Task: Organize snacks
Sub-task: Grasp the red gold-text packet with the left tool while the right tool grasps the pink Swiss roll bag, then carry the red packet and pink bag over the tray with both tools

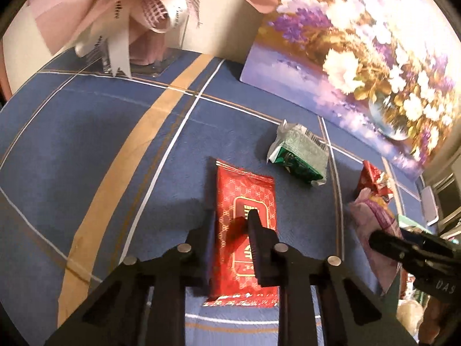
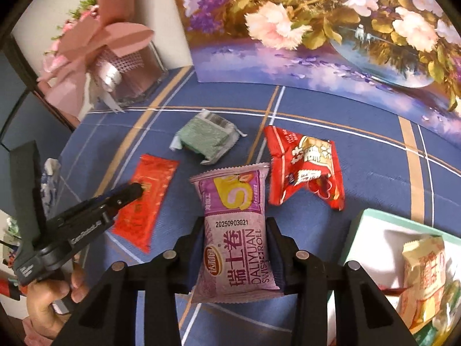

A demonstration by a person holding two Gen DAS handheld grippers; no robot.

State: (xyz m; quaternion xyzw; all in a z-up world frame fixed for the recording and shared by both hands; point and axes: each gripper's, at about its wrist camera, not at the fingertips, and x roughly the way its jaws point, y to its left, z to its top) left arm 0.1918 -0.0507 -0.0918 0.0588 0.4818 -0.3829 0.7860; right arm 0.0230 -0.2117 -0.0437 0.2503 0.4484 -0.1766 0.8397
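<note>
The right gripper (image 2: 234,248) has its fingers clamped on the purple Swiss roll packet (image 2: 234,230), which stands between them above the counter's blue plaid cloth (image 2: 360,173). The left gripper (image 1: 230,230) has its fingers apart, one pressing on the flat red packet (image 1: 245,196), the other beside its left edge. Just right of the purple packet is a white tray (image 2: 360,230) holding a cream snack pack (image 2: 423,271). Farther back lie a red snack bag (image 2: 305,167) and a green packet (image 2: 207,139). Behind them a flower painting (image 2: 317,28) stands upright, with a pink gift box (image 2: 124,66) to its left.
</note>
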